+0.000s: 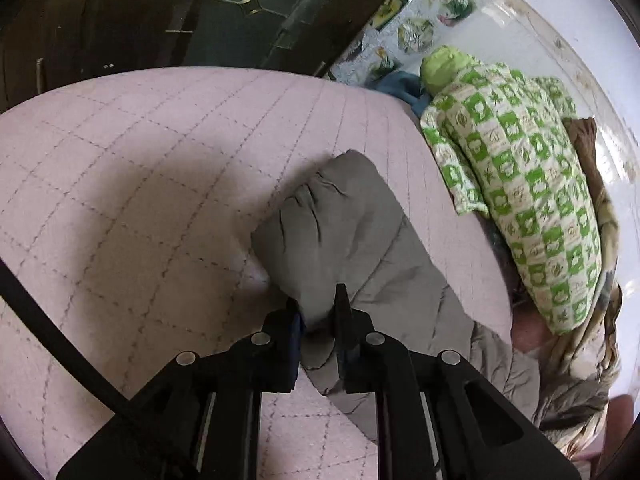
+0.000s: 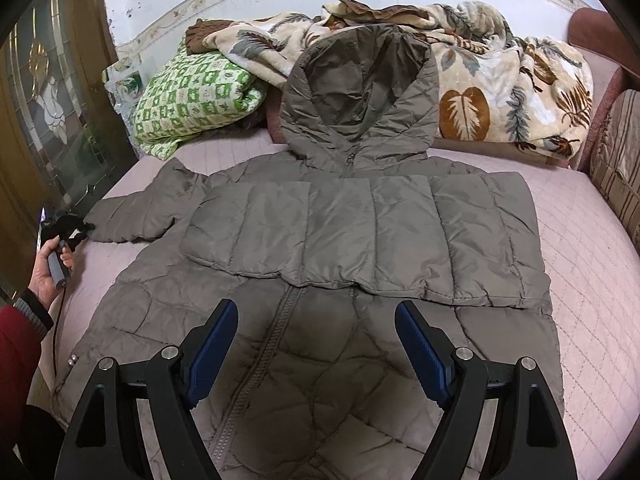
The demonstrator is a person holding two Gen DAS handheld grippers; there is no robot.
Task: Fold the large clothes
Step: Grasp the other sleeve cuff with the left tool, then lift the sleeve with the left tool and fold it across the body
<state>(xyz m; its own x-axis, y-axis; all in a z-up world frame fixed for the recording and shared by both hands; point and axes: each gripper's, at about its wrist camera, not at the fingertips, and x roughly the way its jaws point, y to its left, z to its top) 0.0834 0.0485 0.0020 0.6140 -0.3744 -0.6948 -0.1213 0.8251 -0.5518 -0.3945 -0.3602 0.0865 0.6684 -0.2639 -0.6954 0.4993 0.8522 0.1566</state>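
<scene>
My left gripper [image 1: 318, 320] is clamped on the cuff of the grey jacket's sleeve [image 1: 340, 224], low centre of its frame. My right gripper [image 2: 316, 344] hangs wide apart above the jacket [image 2: 320, 240], spread mid-frame on the pink bed [image 2: 592, 264], its hood [image 2: 360, 92] against blankets [image 2: 500, 72].

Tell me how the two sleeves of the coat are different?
The left sleeve sticks out sideways; the right sleeve is folded across the chest. The left hand-held gripper pinches the left sleeve's cuff; nothing holds the right sleeve, and the right hand-held gripper is open. Both are grey and puffy.
</scene>
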